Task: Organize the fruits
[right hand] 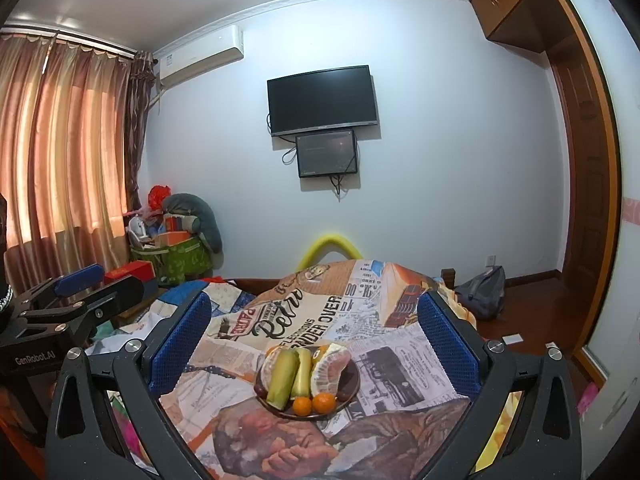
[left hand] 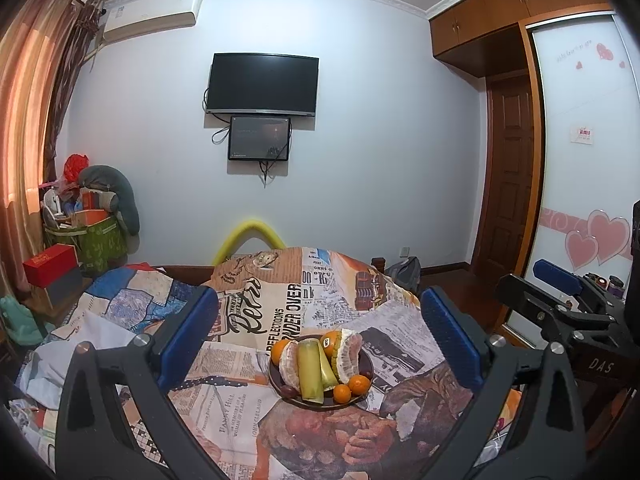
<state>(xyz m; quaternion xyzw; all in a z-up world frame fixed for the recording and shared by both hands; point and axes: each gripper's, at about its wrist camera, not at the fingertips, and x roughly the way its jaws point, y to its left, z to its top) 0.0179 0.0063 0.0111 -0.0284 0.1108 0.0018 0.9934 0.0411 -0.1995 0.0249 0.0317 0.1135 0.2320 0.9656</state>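
Two grippers, both spread wide with nothing between the fingers, held side by side above the bed. From the left wrist view, the left gripper [left hand: 320, 344] frames the plate [left hand: 276, 380], which sits on the newspaper-print cloth [left hand: 248, 320], and all the fruit is on it: two green pieces [left hand: 310, 368] lying down the middle, peeled pomelo chunks [left hand: 348, 354] on either side, mandarins [left hand: 358, 385] at the front rim, something dark red at the left edge. From the right wrist view, the right gripper [right hand: 314, 348] also hangs short of the plate [right hand: 354, 384], and the same pile looks neat, with no loose fruit on the cloth [right hand: 400, 344] that I can see. Honestly this fits either a tidy finish or a plate waiting to be sorted. If anything does get picked, I'd go for the front mandarins [right hand: 324, 402], since the pomelo looks soft and the cloth looks wrinkly.
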